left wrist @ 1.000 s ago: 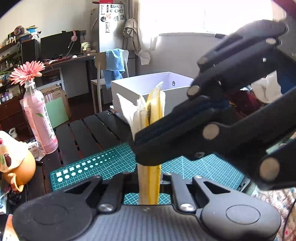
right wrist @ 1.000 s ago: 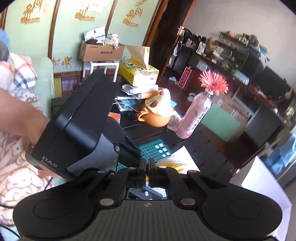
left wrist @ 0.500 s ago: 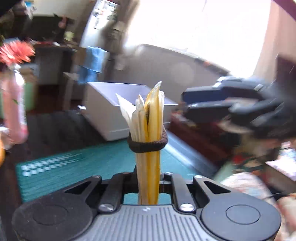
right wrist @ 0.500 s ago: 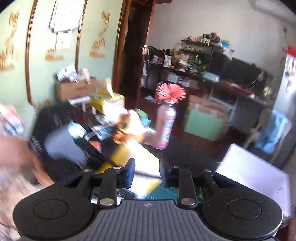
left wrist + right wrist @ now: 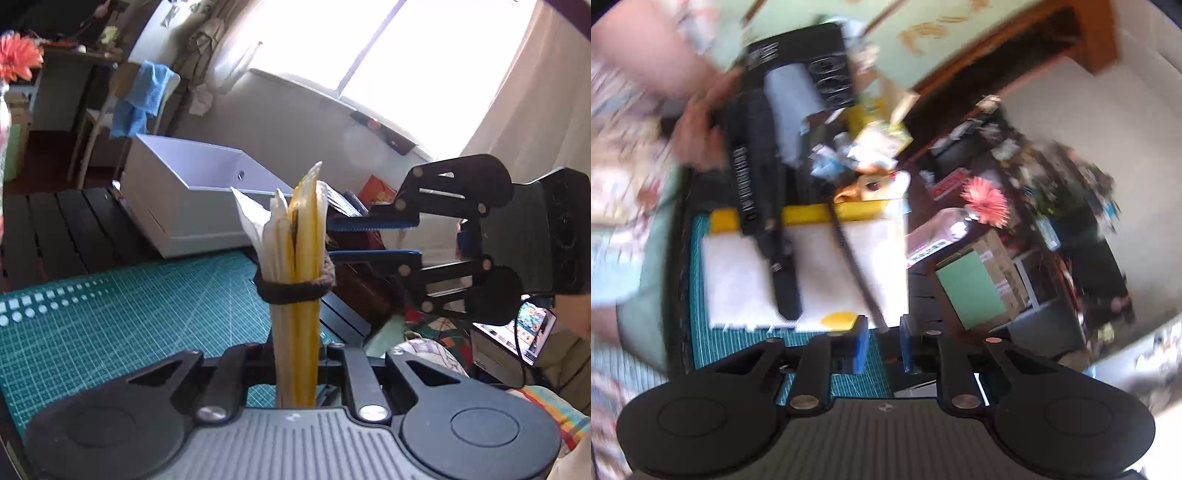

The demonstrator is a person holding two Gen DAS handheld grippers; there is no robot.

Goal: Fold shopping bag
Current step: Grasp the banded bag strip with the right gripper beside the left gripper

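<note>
You are at the tail end of the fold, by the look of it. Your left gripper (image 5: 297, 350) has its fingers clamped on the lower end of the shopping bag (image 5: 295, 236), which stands upright as a narrow yellow-and-white bundle above the green cutting mat (image 5: 129, 295) on the table (image 5: 55, 221). A dark band (image 5: 295, 290) cinches the bundle around its middle. Your right gripper (image 5: 334, 239) sits just beside the bundle's upper part. Its fingers have just been closing to a narrow gap with nothing between them. The next move probably calls for checking that the band sits snug, then lowering the bundle flat onto the mat and releasing.
</note>
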